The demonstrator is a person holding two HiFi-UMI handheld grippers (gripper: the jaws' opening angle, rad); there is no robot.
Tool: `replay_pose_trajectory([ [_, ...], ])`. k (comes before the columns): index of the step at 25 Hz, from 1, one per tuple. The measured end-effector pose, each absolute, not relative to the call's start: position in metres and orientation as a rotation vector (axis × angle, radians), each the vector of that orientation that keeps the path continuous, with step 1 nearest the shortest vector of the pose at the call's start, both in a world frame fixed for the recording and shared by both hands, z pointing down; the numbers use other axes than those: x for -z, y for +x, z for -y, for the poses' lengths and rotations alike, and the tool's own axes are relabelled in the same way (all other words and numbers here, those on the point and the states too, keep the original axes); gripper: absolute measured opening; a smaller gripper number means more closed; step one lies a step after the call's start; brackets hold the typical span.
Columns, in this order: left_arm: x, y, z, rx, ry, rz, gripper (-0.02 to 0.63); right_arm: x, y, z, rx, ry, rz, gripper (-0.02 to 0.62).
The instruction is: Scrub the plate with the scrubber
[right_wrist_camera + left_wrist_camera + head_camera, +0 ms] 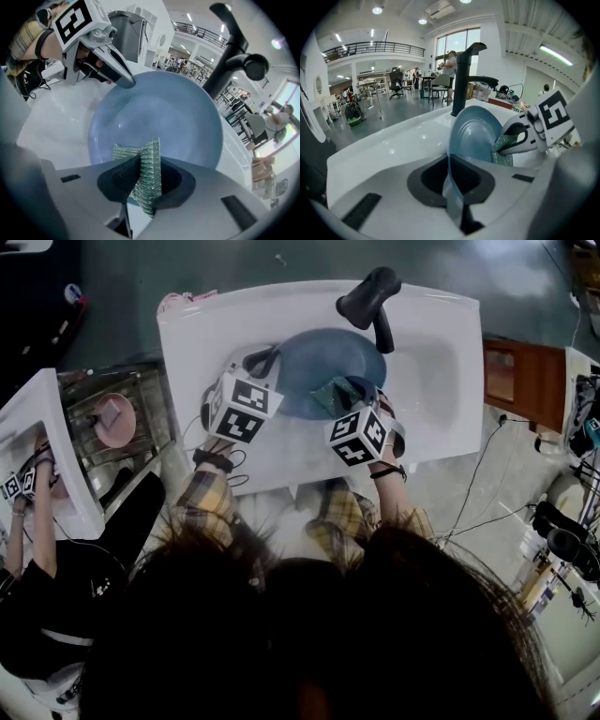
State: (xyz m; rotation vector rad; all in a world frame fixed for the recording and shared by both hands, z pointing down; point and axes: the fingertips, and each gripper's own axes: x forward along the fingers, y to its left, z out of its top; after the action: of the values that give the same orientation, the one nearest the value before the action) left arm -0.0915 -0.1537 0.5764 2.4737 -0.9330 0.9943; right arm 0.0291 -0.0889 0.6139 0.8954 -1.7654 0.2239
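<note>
Plate [159, 112] is sitting tilted between the left gripper's [451, 180] clamped jaws over the sink [431, 371], while the right gripper [143, 180] beside it is pinching the green scrubber [150, 164] against its inner face.

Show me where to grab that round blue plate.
Take the round blue plate by its thin rim, from the near left side, as the left gripper does. It is tilted over the white sink, so the rim is exposed and the face is free for the green mesh scrubber.
</note>
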Motion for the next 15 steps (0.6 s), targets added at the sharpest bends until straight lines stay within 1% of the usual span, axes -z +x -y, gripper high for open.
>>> replay_pose_trajectory([
  [7,-0.576,-0.091,0.151,-1.015,2.485,0.908,0.025,-0.590,0.074,0.108,-0.115,1.054,1.708,0.100],
  [11,-0.576,-0.092,0.149,-1.018,2.480,0.913,0.025,-0.568,0.079,0.128,0.007,1.135,1.695,0.100],
  [15,-0.575,-0.090,0.148,-1.021,2.484,0.893,0.025,-0.553,0.079,0.145,0.048,1.213,1.698,0.100],
])
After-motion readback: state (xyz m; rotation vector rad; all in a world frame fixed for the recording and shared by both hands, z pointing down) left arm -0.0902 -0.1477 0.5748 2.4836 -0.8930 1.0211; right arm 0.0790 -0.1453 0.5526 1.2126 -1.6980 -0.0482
